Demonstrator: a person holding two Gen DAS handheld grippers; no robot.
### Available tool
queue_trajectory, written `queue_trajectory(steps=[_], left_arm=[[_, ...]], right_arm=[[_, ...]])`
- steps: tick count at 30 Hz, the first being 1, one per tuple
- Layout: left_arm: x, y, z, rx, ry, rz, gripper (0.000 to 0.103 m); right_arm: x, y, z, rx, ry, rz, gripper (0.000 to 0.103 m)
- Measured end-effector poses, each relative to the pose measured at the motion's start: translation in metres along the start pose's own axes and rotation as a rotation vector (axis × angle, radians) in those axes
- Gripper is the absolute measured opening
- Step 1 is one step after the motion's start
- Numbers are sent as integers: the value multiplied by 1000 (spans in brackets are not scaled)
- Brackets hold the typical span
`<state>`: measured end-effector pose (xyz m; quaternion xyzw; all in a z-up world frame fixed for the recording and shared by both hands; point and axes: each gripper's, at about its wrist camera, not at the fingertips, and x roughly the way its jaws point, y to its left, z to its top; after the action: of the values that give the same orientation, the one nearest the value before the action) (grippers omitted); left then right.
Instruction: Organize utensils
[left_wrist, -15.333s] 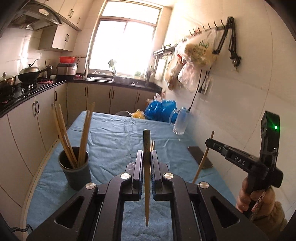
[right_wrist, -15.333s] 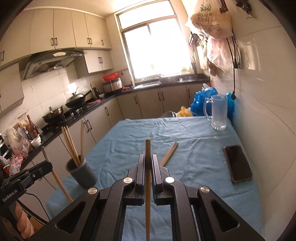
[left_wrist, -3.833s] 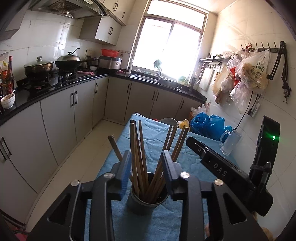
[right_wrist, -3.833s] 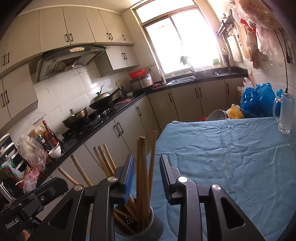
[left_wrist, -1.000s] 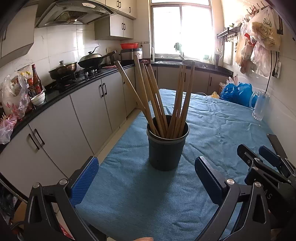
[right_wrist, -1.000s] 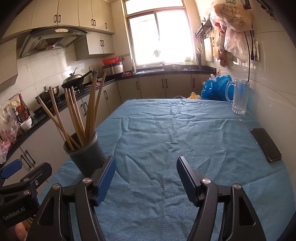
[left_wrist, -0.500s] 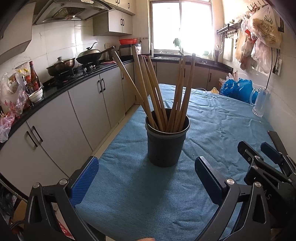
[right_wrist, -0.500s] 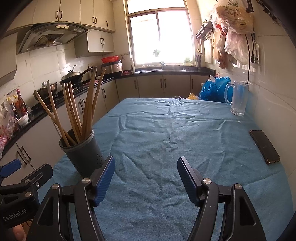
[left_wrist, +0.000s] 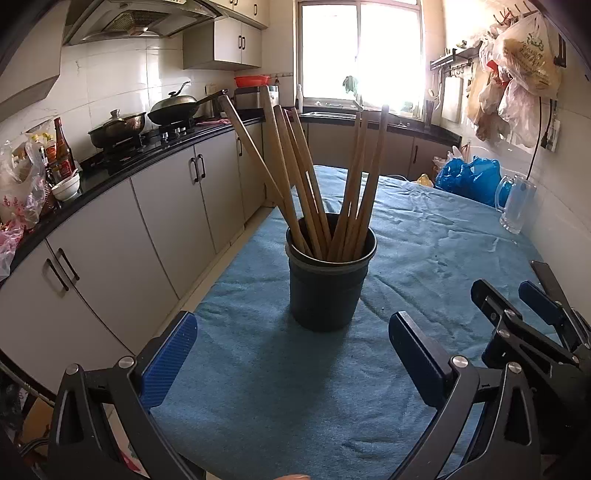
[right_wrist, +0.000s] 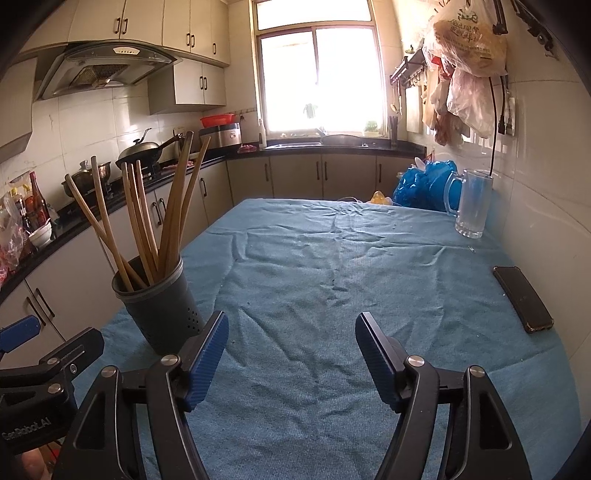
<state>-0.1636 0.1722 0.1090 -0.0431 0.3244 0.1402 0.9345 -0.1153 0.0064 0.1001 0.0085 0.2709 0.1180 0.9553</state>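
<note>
Both grippers (left_wrist: 291, 343) (right_wrist: 291, 350) spread, empty — phone (right_wrist: 522, 299) only in right view.

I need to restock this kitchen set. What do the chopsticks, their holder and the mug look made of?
Chopsticks: likely wood or bamboo, matte tan.
Holder: probably plastic, dark matte grey, with small drain holes.
Mug: clear glass, see-through with a thick base.

left gripper (left_wrist: 291, 343): black frame, blue ribbed pads, silver screws | right gripper (right_wrist: 291, 343): apparently identical
</note>
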Motion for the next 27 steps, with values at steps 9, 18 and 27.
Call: queue_trajectory(steps=[9, 18, 27], left_arm=[[0, 0, 0, -2, -4, -12, 103], [-1, 1, 0, -1, -5, -14, 103], [-2, 3, 1, -2, -7, -15, 103]], right_arm=[[0, 0, 0, 0, -4, 0, 77], [0, 2, 2, -4, -7, -2, 78], [-3, 1, 1, -4, -25, -7, 78]])
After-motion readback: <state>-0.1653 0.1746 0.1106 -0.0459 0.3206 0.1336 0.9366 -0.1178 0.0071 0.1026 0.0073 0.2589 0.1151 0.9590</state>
